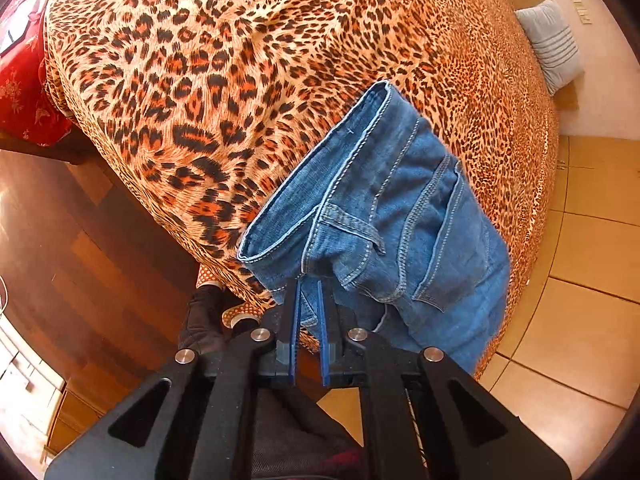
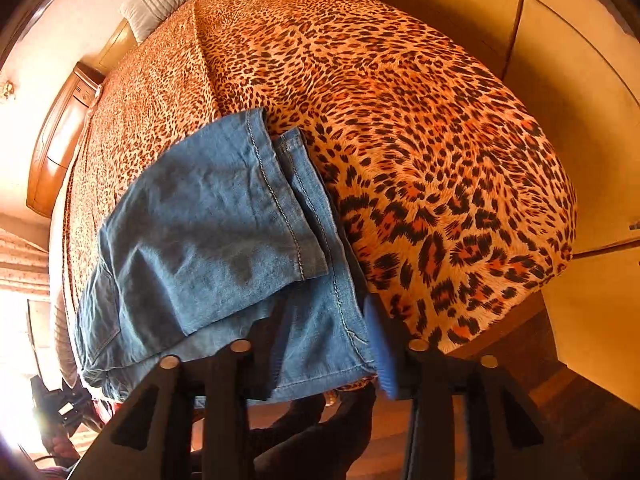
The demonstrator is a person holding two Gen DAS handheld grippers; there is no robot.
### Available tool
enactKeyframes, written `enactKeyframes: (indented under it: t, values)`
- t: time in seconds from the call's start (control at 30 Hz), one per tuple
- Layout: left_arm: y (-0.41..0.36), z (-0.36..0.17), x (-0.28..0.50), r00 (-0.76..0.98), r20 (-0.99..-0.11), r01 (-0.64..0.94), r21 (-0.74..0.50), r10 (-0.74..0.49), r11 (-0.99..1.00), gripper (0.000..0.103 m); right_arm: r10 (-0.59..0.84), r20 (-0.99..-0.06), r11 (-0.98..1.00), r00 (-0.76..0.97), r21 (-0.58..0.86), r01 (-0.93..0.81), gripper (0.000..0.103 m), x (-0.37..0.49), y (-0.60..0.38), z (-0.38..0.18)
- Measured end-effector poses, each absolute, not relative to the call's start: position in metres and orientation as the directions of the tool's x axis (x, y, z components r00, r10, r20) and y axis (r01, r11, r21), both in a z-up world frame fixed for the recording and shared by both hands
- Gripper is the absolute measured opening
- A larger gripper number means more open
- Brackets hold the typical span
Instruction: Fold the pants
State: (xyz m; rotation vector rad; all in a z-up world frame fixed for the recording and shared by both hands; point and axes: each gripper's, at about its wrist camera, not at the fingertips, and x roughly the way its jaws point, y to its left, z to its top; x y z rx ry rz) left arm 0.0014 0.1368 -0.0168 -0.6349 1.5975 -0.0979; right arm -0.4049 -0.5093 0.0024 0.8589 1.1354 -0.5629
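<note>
Item: blue denim pants [image 1: 384,216], stitched in pale thread, lying folded on a bed under a leopard-print bedspread [image 1: 192,80], at the edge nearest the person. In the left wrist view the waistband end shows a belt loop and a back pocket. In the right wrist view the hemmed leg ends [image 2: 280,200] lie doubled back over the rest of the garment.

Left tongs [image 1: 310,292]: blue pads nearly together, pinching a small bit of denim at the waistband corner.

Right tongs [image 2: 316,344]: pads apart, not pressing. One blue pad [image 2: 380,344] stands just off the fabric's near edge; the other finger is dark against the denim, so whether cloth lies between them cannot be told.

Also present: grey ribbed pillow [image 1: 552,44] at the head of the bed; tiled floor [image 1: 580,280]; the person's dark-socked feet [image 1: 204,320] below the bed edge.

Step in hand, as judged: setting down a fold. Handling notes:
- Let go on the left only once the cloth rests flat.
- Lift both tongs straight off, so nothing drags the top layer askew.
- The hems sit slightly staggered; squaring them before the next fold would keep the bundle neat.
- Part of the garment lies close to the bed's edge and could slide off.
</note>
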Motion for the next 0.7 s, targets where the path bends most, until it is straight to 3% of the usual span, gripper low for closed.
enactKeyframes:
  t: [0.07, 0.2, 0.37, 0.53, 0.6, 0.67, 0.7]
  values:
    - [0.134, -0.010, -0.002, 0.039, -0.869, -0.341, -0.475, -0.492, 0.811, 0.007, 0.055, -0.917, 0.528, 0.396, 0.363, 0.768, 0.061, -0.407, -0.508, 0.010]
    - [0.107, -0.011, 0.006, 0.053, -0.860, -0.316, -0.497, -0.508, 0.808, 0.036, 0.193, -0.835, 0.344, 0.515, 0.549, 0.762, 0.061, -0.398, -0.505, -0.011]
    - [0.084, -0.037, 0.014, 0.012, -0.840, -0.349, -0.512, -0.542, 0.785, 0.037, 0.219, -0.788, 0.171, 0.576, 0.612, 0.772, 0.061, -0.389, -0.505, -0.046]
    - [0.072, -0.057, 0.031, 0.004, -0.843, -0.380, -0.498, -0.537, 0.779, 0.037, 0.213, -0.772, 0.128, 0.599, 0.629, 0.766, 0.061, -0.374, -0.508, -0.060]
    - [0.063, -0.063, 0.036, -0.008, -0.854, -0.372, -0.480, -0.520, 0.794, 0.036, 0.211, -0.777, 0.136, 0.592, 0.624, 0.770, 0.057, -0.367, -0.512, -0.063]
    - [0.054, -0.064, 0.042, -0.030, -0.872, -0.334, -0.452, -0.488, 0.827, 0.034, 0.210, -0.796, 0.165, 0.568, 0.601, 0.782, 0.023, -0.358, -0.515, -0.064]
    - [0.051, -0.063, 0.044, -0.036, -0.882, -0.312, -0.437, -0.470, 0.844, 0.019, 0.206, -0.805, 0.183, 0.556, 0.590, 0.787, 0.014, -0.354, -0.516, -0.063]
